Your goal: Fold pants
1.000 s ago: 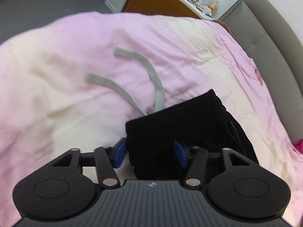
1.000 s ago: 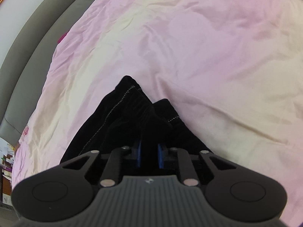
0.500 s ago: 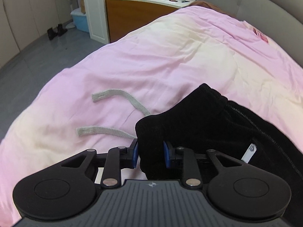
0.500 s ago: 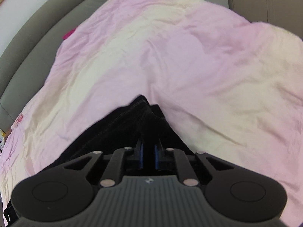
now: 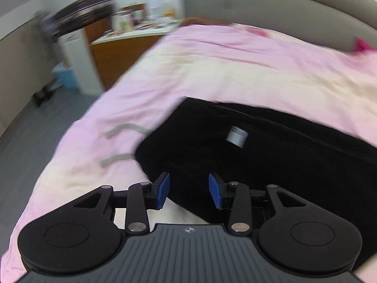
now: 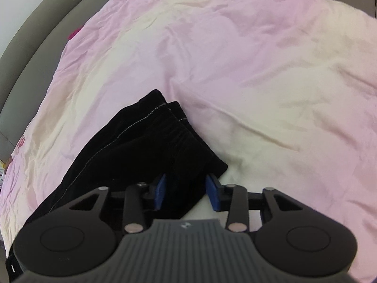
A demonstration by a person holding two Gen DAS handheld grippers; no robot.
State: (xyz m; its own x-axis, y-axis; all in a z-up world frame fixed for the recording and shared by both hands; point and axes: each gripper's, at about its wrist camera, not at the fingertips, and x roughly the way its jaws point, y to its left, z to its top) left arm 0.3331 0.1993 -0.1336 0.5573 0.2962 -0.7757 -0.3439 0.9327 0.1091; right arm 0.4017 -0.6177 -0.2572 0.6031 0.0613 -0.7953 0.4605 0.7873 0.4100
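Left claw [image 5: 188,189] and right claw [image 6: 186,192] just opening, fabric between blue pads, apparently released. Black velvety pants [image 5: 271,151] flat on pink bed quilt [image 6: 235,59], seemingly halved lengthwise; crosswise folds left.

A bed fills most of both views, covered by a wrinkled pink and cream duvet [image 6: 247,75]. A grey padded headboard [image 5: 282,7] curves behind it from 12 to 2 o'clock in the left wrist view. At 10 o'clock stands a wooden counter [image 5: 113,54] with a cluttered white top, beside a white cabinet [image 5: 77,59] and a light blue bin [image 5: 66,75]. The floor [image 5: 30,127] at 9 o'clock is grey. The walls are pale, the light soft and even.
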